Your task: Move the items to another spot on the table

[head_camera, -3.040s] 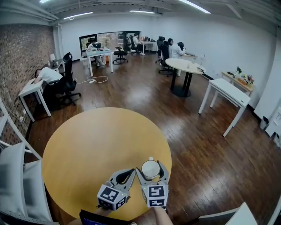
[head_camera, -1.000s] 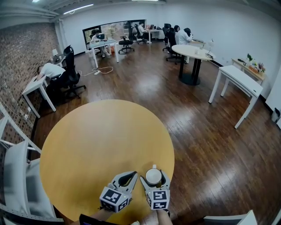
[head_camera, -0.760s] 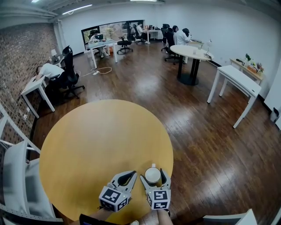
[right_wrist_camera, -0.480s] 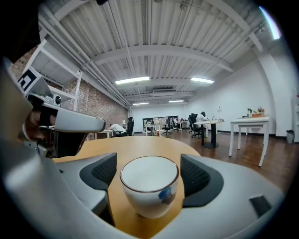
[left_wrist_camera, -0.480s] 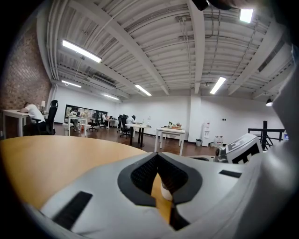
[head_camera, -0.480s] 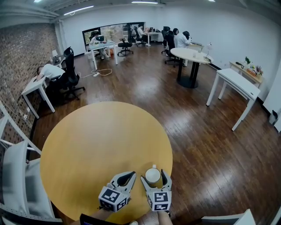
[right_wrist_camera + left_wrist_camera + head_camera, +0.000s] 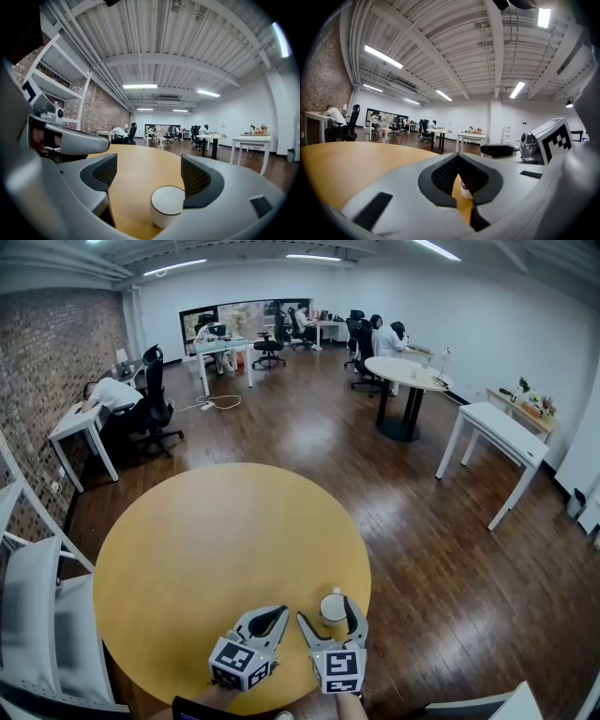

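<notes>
The round yellow table (image 7: 187,549) was the biggest thing, and it was bare but for one cup. No words or brand names could be seen on it.

The right gripper (image 7: 325,611) was at the table's near right edge, close to the person. Its jaws were wide apart, one on each side of the cup. The right gripper view showed the cup closer to the right jaw than to the left one. I could not tell if it touched that jaw.

The left gripper (image 7: 279,611) was just beside the right one, on its left. Its jaws were pressed together at the tips, with nothing between them. Each gripper had a cube with black and white squares on it. Those were patterns, not words.

The white cup (image 7: 332,607) was the smallest thing. It stood upright on the table, close to that near right edge. It had a thin dark line round its rim and plain white sides with no label or print. I could not make out a handle.

It was probably light, hard and smooth, so it could slip in the jaws. It would likely break if it fell, and the floor was close by. The best hold was probably across its round side, about halfway up, with a gentle squeeze.
</notes>
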